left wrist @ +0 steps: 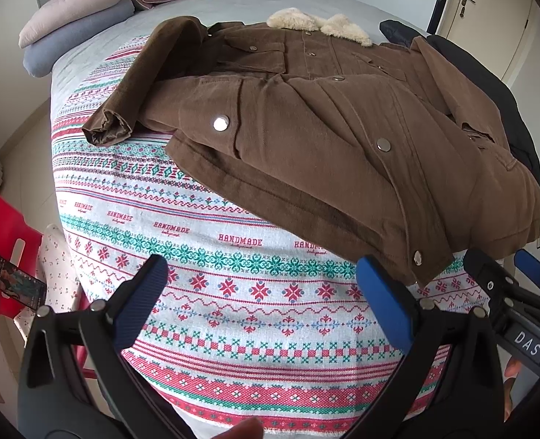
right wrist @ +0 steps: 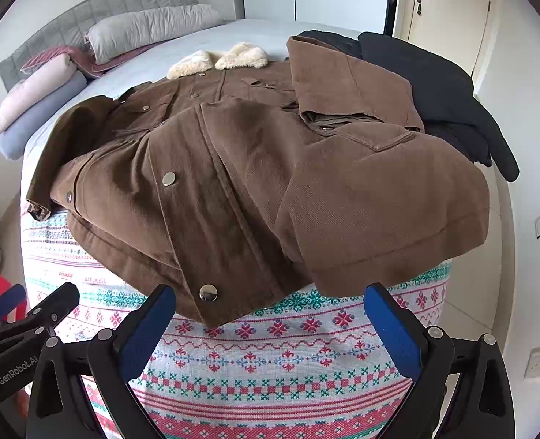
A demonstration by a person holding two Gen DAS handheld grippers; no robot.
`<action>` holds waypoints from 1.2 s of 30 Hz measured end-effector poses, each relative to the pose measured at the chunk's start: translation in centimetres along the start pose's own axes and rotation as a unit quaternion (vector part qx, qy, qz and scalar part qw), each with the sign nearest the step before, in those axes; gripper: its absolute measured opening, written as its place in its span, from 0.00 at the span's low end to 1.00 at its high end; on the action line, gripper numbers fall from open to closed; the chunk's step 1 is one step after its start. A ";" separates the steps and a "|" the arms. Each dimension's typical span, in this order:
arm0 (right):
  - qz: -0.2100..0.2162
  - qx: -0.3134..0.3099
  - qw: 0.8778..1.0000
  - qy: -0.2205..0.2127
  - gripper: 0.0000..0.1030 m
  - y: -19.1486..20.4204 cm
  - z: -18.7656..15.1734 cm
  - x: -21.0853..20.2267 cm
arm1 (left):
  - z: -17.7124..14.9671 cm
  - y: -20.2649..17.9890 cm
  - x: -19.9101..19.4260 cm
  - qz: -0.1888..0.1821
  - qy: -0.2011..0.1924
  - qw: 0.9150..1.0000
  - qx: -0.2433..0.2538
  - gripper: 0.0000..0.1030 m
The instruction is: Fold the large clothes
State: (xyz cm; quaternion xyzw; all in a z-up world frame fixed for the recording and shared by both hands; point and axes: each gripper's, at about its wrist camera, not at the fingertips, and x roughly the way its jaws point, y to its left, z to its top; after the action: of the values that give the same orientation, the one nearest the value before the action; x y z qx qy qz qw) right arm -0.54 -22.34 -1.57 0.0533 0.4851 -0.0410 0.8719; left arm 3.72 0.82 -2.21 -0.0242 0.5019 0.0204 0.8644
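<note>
A brown corduroy jacket (left wrist: 325, 128) with a cream fleece collar (left wrist: 317, 23) lies front-up on a patterned cloth (left wrist: 233, 285) covering the bed. Its left sleeve (left wrist: 138, 84) stretches out toward the cloth; in the right wrist view the other sleeve (right wrist: 343, 80) is folded over the jacket (right wrist: 251, 183). My left gripper (left wrist: 262, 285) is open above the cloth, just short of the hem. My right gripper (right wrist: 270, 314) is open too, nothing between its fingers, right at the hem's lower corner. The right gripper's blue tips (left wrist: 526, 270) show at the left view's right edge.
A dark garment (right wrist: 434, 87) lies beyond the jacket at the bed's right side. Pillows and folded bedding (left wrist: 79, 22) are stacked at the headboard. A red stool (left wrist: 3, 241) with a phone (left wrist: 14, 281) stands left of the bed. A door (right wrist: 442, 11) is at the back right.
</note>
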 end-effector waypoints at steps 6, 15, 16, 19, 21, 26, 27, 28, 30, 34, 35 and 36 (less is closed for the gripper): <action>-0.001 -0.002 1.000 0.002 1.00 0.1 -0.1 0.2 | 0.0 0.1 0.1 0.000 0.001 1.000 -0.002 0.99; -0.003 -0.005 1.000 0.001 1.00 0.3 -0.1 0.1 | 0.0 0.7 0.2 -0.002 -0.001 1.000 -0.013 0.99; -0.003 -0.006 1.000 0.001 1.00 0.3 -0.1 0.1 | 0.1 0.7 0.2 -0.002 -0.001 1.000 -0.014 0.99; -0.003 -0.006 1.000 0.001 1.00 0.3 -0.1 0.1 | 0.1 0.8 0.3 -0.002 0.000 1.000 -0.015 0.99; -0.004 -0.006 1.000 0.002 1.00 0.4 -0.1 0.1 | 0.1 0.8 0.3 -0.002 0.001 1.000 -0.016 0.99; -0.004 -0.006 1.000 0.001 1.00 0.4 -0.1 0.1 | 0.0 0.8 0.4 -0.002 0.002 1.000 -0.016 0.99; -0.004 -0.006 1.000 0.001 1.00 0.4 -0.1 0.1 | 0.0 0.8 0.4 -0.001 0.002 1.000 -0.016 0.99; -0.005 -0.007 1.000 0.001 1.00 0.4 -0.1 0.1 | 0.0 0.8 0.3 0.000 0.002 1.000 -0.017 0.99; -0.005 -0.009 1.000 0.000 1.00 0.4 -0.2 0.1 | 0.1 0.8 0.4 0.002 0.003 1.000 -0.017 0.99; -0.005 -0.010 1.000 0.000 1.00 0.3 -0.2 0.1 | 0.1 0.8 0.3 0.004 0.001 1.000 -0.017 0.99; -0.006 -0.010 1.000 -0.001 1.00 0.4 -0.2 0.1 | 0.1 0.9 0.3 0.004 0.001 1.000 -0.018 0.99; -0.006 -0.012 1.000 -0.003 1.00 0.4 -0.2 0.1 | 0.1 0.9 0.3 0.005 0.001 1.000 -0.018 0.99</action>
State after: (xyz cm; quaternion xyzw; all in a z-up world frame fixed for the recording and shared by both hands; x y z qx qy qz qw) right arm -0.60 -21.95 -1.72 0.0391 0.4831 -0.0407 0.8737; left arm 3.88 1.76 -2.45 -0.0375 0.5027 0.0339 0.8630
